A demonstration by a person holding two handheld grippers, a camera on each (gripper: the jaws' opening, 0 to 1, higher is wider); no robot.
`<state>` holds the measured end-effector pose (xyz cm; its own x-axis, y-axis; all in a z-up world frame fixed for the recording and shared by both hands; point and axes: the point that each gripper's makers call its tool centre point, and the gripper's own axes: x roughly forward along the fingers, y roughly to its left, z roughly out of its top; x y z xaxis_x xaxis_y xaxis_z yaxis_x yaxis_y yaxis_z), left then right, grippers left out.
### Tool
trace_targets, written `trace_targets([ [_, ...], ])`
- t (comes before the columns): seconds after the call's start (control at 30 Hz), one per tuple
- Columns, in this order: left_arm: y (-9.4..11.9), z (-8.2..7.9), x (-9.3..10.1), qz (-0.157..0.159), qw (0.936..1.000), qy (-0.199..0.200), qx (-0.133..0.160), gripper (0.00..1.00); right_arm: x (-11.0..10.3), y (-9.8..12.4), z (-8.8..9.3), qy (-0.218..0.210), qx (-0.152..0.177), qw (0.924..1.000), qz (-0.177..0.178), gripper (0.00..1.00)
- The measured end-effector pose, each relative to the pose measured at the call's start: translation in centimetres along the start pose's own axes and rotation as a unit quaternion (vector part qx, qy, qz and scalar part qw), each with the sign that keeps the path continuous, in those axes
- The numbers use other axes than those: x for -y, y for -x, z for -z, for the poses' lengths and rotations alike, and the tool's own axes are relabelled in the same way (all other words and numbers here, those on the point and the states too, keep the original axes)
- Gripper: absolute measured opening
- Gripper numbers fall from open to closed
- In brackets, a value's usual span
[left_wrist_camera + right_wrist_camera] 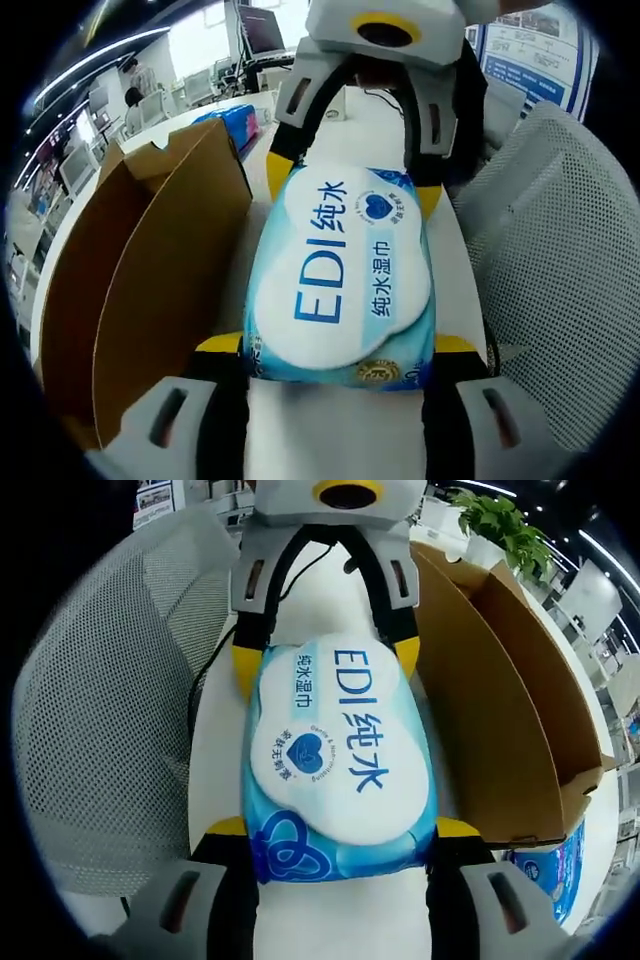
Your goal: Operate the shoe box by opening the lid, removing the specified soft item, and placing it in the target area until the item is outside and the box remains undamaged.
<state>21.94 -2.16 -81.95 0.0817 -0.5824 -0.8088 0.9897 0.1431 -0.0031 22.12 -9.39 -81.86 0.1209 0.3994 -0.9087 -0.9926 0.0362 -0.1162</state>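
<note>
Office room behind, screens and desks upper left of the left gripper view; white bench [330, 430] underneath. The wipes pack [340, 280] is out of the box and held from both ends: left gripper [338, 350] has its jaws clamped on the near end at the bottom of its view, right gripper [338, 835] the same on the opposite end. Each shows at the top of the other's view.

The open cardboard box [150, 270] stands just beside the pack, left in the left gripper view, right in the right gripper view, apparently undamaged.

Step in hand looks like set-down. Lower the pack flat, both ends level, release evenly, don't squeeze harder; it's soft.

Edges: box wall close on one side, mesh chair [110, 720] on the other. Bench strip between is narrow, so stay centred, away from the cardboard. A second blue pack [550, 865] lies past the box.
</note>
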Motion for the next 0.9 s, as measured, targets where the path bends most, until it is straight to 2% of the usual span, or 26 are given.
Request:
trace_targets([
  [0.27,-0.2,0.0,0.0,-0.003,0.9999,0.000,-0.017,0.72,0.0,0.1,0.3,-0.010,-0.016,0.9998,-0.007,0.66],
  [0.7,-0.1,-0.1,-0.2,-0.001,0.9999,-0.005,-0.010,0.73,0.2,1.2,0.4,-0.023,-0.017,0.9996,-0.006,0.65],
  [0.83,0.6,-0.4,-0.3,-0.003,0.9999,-0.015,0.003,0.74,0.1,1.9,1.0,-0.045,-0.028,0.9984,-0.022,0.66],
  [0.9,1.1,-0.4,-0.6,-0.006,0.9999,-0.013,0.003,0.76,0.4,2.3,1.1,-0.045,-0.030,0.9984,-0.016,0.66],
])
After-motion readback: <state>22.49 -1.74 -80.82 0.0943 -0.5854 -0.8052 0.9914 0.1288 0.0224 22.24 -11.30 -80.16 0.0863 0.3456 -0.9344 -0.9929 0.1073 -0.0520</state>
